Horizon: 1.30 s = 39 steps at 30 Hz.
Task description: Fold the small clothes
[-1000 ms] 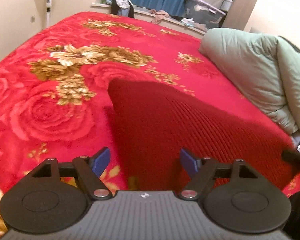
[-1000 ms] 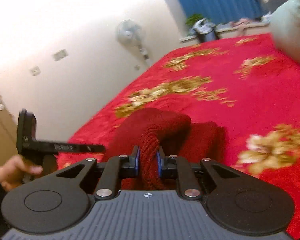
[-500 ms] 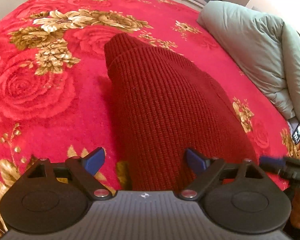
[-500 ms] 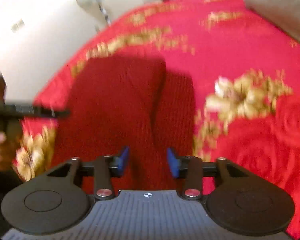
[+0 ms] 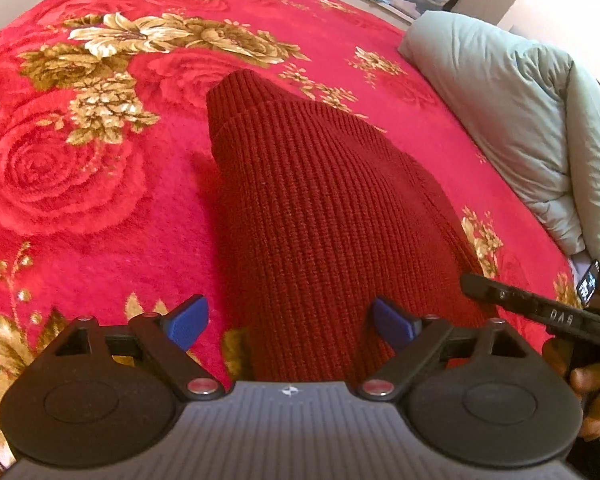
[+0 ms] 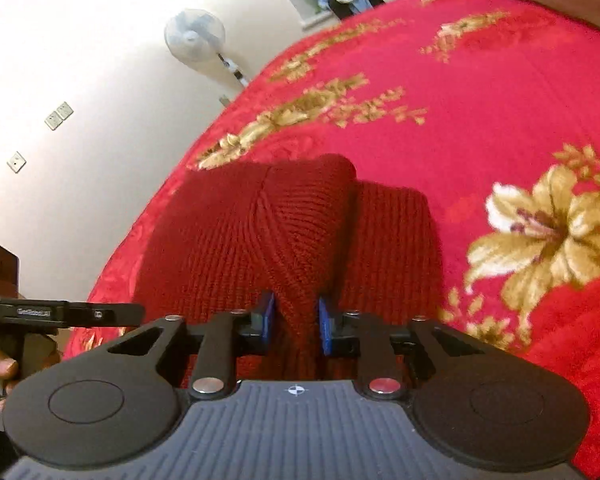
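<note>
One dark red ribbed knit garment (image 5: 324,216) lies on the red floral bed blanket (image 5: 80,184), running from the near edge toward the middle; its exact type cannot be told. Right gripper (image 6: 296,322): fingers narrow, pinching a raised fold of the knit near that edge. Left gripper (image 5: 288,322): fingers wide, straddling the garment's near end and holding nothing.

Risks, as judged: the pinched bunch is thick and may take in more than one layer, so a lift could drag the lower layer and skew the fold. The stretchy knit may slip from the pads. With the left gripper not holding the cloth, the garment could slide on the plush blanket.

Count: one garment, two grippers, one pale green duvet (image 5: 512,120) at the far right edge, one standing fan (image 6: 196,36).
</note>
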Each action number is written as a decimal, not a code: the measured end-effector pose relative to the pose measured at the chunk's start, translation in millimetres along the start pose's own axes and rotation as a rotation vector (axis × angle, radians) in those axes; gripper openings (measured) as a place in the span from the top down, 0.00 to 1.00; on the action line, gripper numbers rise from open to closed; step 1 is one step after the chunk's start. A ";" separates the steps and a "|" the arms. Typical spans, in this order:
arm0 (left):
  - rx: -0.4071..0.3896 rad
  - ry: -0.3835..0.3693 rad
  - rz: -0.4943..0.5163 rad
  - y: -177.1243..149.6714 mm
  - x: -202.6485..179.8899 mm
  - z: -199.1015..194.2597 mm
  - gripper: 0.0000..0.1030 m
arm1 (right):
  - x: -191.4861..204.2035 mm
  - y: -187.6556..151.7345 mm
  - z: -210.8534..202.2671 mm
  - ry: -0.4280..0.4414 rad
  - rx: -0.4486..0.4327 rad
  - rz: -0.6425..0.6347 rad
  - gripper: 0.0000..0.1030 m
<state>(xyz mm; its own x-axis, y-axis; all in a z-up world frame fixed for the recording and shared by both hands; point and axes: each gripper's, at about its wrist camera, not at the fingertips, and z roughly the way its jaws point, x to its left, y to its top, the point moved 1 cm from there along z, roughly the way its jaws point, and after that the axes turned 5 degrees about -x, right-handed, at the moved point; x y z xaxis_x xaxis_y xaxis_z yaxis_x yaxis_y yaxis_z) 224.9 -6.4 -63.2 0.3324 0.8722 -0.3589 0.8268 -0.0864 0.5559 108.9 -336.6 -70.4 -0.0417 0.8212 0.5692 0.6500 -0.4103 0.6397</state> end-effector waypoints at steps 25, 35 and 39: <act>0.100 -0.195 -0.313 19.7 30.1 74.6 0.00 | -64.8 -8.3 0.9 -0.174 0.071 0.296 0.38; 0.039 -0.158 -0.286 18.5 16.9 74.6 0.09 | -55.5 -12.9 8.2 -0.051 0.037 0.318 0.61; -0.029 -0.125 -0.187 22.9 0.5 54.6 0.29 | -46.9 -10.7 3.7 -0.042 -0.012 0.277 0.79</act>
<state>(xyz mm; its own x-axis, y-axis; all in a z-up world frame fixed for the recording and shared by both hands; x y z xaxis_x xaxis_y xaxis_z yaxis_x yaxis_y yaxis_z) 268.8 -34.2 -91.6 0.2295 0.8049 -0.5472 0.8667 0.0869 0.4912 106.7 -369.2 -105.9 0.1677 0.6925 0.7017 0.6236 -0.6258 0.4686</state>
